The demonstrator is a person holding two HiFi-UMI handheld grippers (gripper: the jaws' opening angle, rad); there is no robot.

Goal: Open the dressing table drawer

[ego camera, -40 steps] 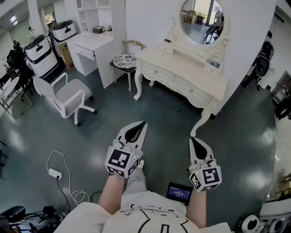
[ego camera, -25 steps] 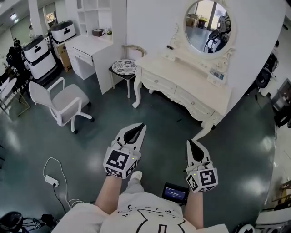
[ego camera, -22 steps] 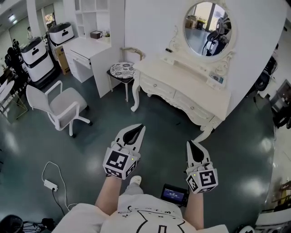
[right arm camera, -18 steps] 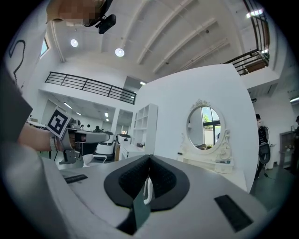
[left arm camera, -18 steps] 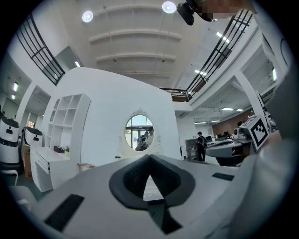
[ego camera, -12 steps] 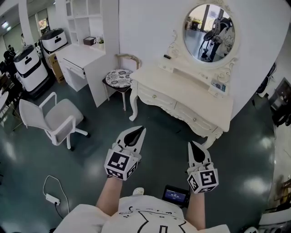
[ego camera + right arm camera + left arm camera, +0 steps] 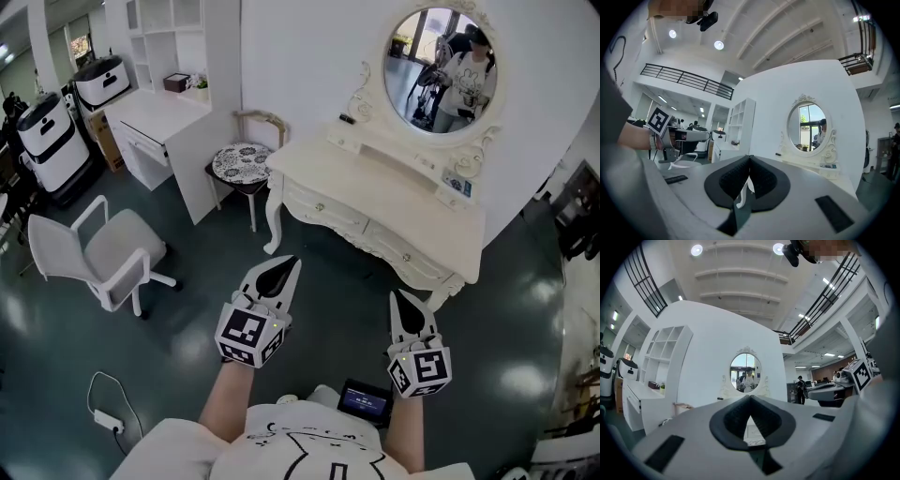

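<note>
The left gripper (image 7: 291,263) and the right gripper (image 7: 397,300) each have their jaws pressed together on nothing, and they point level, side by side. The dressing table (image 7: 394,192) stands well apart at their twelve o'clock. Its drawers (image 7: 323,208) are closed, and the mirror (image 7: 441,64) sits at one o'clock.

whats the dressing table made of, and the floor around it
Dressing table: probably painted wood, cream with a satin sheen; the carved, curved leg suggests it. Floor: dark and glossy, maybe polished concrete or epoxy; it reflects lights as soft bright patches.
</note>
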